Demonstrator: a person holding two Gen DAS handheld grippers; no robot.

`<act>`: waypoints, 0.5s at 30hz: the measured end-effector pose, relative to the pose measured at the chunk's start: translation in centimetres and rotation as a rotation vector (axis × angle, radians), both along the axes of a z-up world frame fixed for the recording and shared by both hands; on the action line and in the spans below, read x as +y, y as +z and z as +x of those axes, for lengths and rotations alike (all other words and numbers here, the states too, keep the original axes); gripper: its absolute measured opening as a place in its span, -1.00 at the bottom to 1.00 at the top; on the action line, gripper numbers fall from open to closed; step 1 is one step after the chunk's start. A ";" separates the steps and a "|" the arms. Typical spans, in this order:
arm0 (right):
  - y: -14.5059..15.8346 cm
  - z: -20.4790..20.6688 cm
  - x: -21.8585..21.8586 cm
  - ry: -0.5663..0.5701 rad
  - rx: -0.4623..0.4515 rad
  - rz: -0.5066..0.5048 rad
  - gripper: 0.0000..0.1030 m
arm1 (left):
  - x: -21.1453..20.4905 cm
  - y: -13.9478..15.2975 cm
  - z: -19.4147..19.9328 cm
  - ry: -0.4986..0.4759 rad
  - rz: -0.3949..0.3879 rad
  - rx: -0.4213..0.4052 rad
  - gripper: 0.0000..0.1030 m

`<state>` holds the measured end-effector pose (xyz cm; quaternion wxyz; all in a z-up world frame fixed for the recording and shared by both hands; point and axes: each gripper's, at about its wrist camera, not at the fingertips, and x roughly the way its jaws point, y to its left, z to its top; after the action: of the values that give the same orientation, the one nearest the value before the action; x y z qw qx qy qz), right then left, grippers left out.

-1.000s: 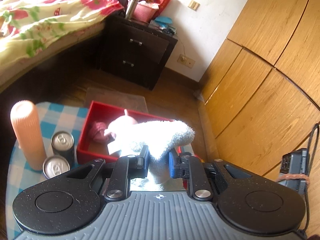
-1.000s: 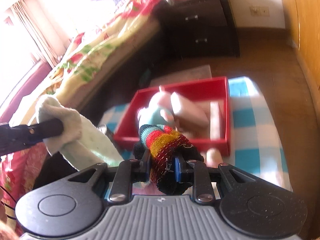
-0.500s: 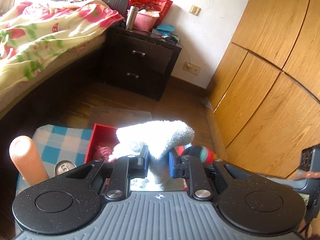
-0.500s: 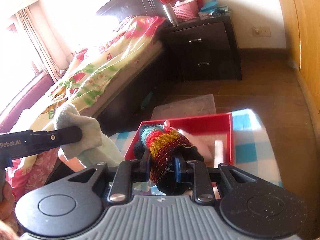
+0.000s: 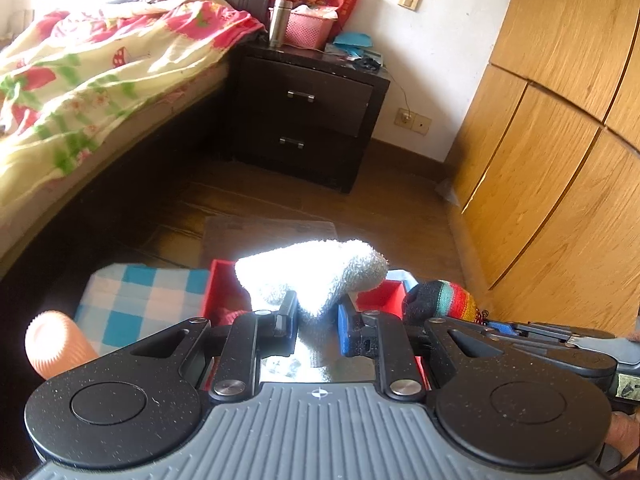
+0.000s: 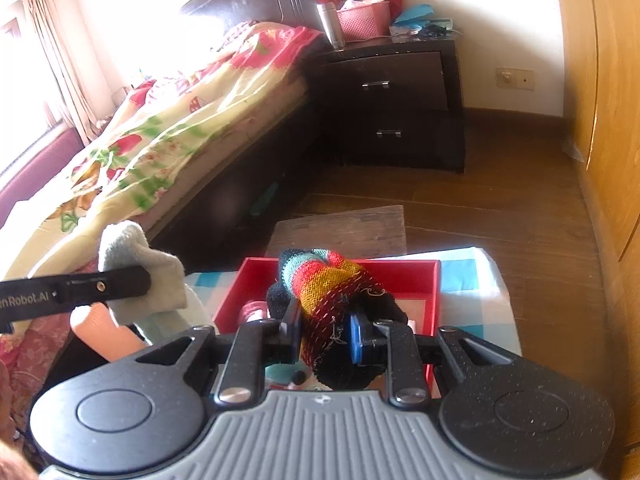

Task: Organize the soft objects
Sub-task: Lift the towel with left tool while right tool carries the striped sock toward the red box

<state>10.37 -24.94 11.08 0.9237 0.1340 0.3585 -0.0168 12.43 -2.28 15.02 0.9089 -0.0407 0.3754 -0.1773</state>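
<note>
Bedside red box (image 6: pixel 434 280) mostly hidden: left jaws grip towel (image 5: pixel 316 276), right jaws striped knit (image 6: pixel 332 284).

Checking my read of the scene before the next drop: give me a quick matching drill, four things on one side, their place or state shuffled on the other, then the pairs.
Things:
1. white towel
2. striped knit item
3. red box
4. metal flask

Places or states:
A. on the checked tablecloth
B. clamped in the right gripper
C. standing on the nightstand
D. clamped in the left gripper

Pairs: 1-D, 2-B, 3-A, 4-C
</note>
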 end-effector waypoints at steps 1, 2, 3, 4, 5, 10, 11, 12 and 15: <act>0.0 0.3 0.0 0.006 0.009 -0.012 -0.96 | -0.2 0.1 0.2 0.002 0.011 -0.003 -0.65; 0.1 0.6 0.0 0.009 0.015 -0.021 -0.96 | -0.4 0.2 0.2 0.002 0.021 -0.005 -0.65; 0.2 0.9 0.0 0.011 0.021 -0.032 -0.96 | -0.6 0.3 0.4 0.002 0.028 -0.005 -0.65; 0.2 1.2 0.0 0.014 0.027 -0.044 -0.96 | -0.7 0.3 0.5 0.002 0.034 -0.004 -0.65; 0.3 1.5 0.0 0.017 0.034 -0.049 -0.96 | -0.9 0.4 0.7 0.002 0.041 -0.003 -0.65; 0.3 3.1 0.0 0.041 0.095 -0.089 -0.96 | -1.8 0.2 1.7 -0.004 0.092 0.022 -0.65; 0.3 3.5 0.1 0.045 0.111 -0.103 -0.96 | -1.9 0.2 1.9 -0.003 0.099 0.028 -0.65; 0.3 3.8 0.1 0.048 0.121 -0.116 -0.96 | -1.9 0.2 2.4 -0.003 0.105 0.033 -0.65; 0.7 4.2 0.3 0.056 0.125 -0.140 -0.96 | -2.3 0.5 2.7 -0.003 0.122 0.030 -0.65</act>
<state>14.61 -24.62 11.83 0.9068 0.0578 0.4169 -0.0241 15.09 -4.57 15.54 0.9036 0.0127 0.3992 -0.1547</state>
